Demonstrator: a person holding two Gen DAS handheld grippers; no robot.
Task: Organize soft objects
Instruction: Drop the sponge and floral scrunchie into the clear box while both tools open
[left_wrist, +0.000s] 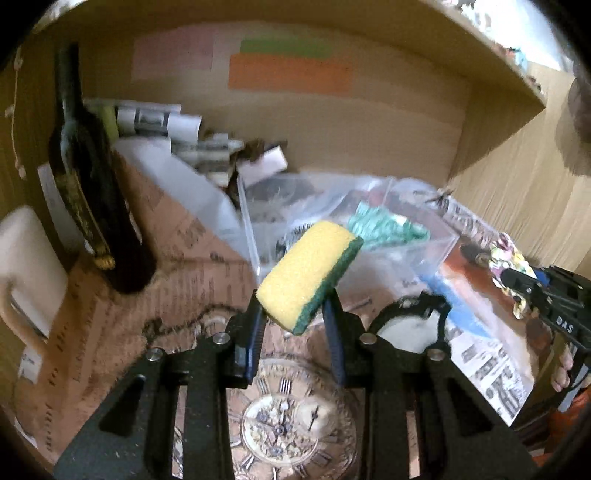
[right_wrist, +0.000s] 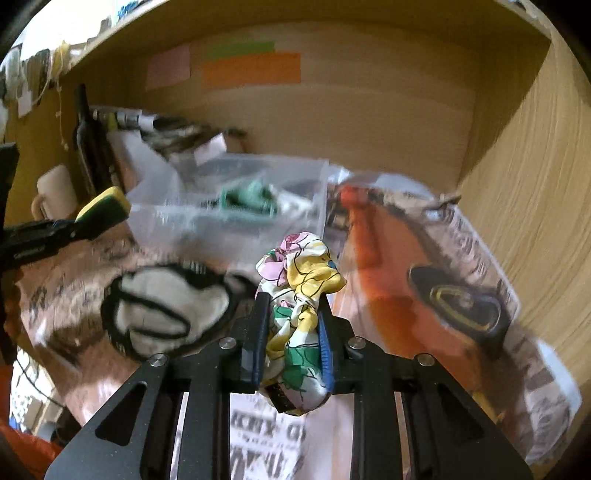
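Observation:
My left gripper (left_wrist: 295, 306) is shut on a yellow sponge with a green scouring side (left_wrist: 308, 273) and holds it above the table, just in front of a clear plastic box (left_wrist: 255, 236). The sponge also shows at the left of the right wrist view (right_wrist: 105, 210). My right gripper (right_wrist: 293, 314) is shut on a floral fabric scrunchie (right_wrist: 299, 291), also before the clear box (right_wrist: 229, 221). The scrunchie and right gripper show at the far right of the left wrist view (left_wrist: 509, 266). A teal soft item (left_wrist: 384, 225) lies inside the box.
A dark wine bottle (left_wrist: 88, 192) and a white mug (left_wrist: 26, 266) stand at the left. A white soft item with black trim (right_wrist: 162, 310) lies on the printed table cover. Papers and clutter sit behind the box. A wooden shelf wall (right_wrist: 535, 206) closes the right side.

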